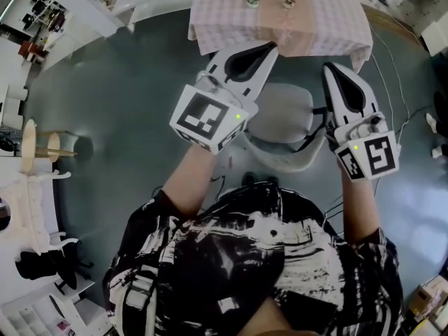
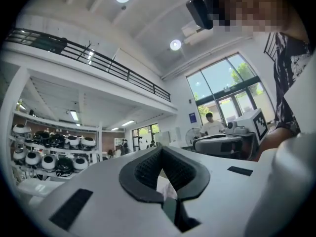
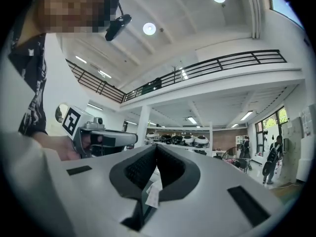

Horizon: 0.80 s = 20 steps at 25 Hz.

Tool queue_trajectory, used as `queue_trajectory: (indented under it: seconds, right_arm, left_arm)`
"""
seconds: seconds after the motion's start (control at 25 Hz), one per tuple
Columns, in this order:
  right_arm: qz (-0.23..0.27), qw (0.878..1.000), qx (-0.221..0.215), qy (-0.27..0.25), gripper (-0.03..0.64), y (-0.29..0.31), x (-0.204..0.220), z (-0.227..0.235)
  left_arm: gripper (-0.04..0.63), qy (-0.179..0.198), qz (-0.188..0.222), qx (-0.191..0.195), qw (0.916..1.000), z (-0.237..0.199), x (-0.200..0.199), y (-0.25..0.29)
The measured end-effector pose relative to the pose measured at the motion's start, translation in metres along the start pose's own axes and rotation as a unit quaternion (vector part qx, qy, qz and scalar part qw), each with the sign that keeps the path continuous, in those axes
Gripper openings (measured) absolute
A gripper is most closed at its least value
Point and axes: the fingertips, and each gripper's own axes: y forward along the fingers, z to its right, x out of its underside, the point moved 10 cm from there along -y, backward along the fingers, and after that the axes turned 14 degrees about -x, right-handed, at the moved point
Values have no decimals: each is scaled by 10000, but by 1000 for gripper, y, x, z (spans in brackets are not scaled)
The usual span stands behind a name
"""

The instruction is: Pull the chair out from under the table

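Observation:
In the head view both grippers are held up high, side by side, above the grey chair (image 1: 283, 110). The chair stands on the grey floor just in front of the table with the pink checked cloth (image 1: 224, 19); its seat shows between the two grippers. My left gripper (image 1: 271, 46) is shut with nothing between its pads. My right gripper (image 1: 327, 67) is also shut and holds nothing. Each gripper view looks level across a large hall, with the left gripper (image 2: 160, 149) and right gripper (image 3: 157, 147) jaws meeting at their tips. Neither gripper touches the chair.
Two small items (image 1: 252, 1) sit on the table. A wooden stand (image 1: 31, 149) and white shelving are at the left, cables (image 1: 392, 68) on the floor at the right. Shelves of helmets (image 2: 49, 157) and people (image 3: 271, 159) are far off in the hall.

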Motion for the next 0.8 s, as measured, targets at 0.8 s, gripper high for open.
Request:
queue_trajectory:
  seconds: [0.8]
  right_arm:
    - [-332,9989,248,203,0,19,44,11]
  left_arm:
    - [0,62,-208,-100,9997,-9,59,19]
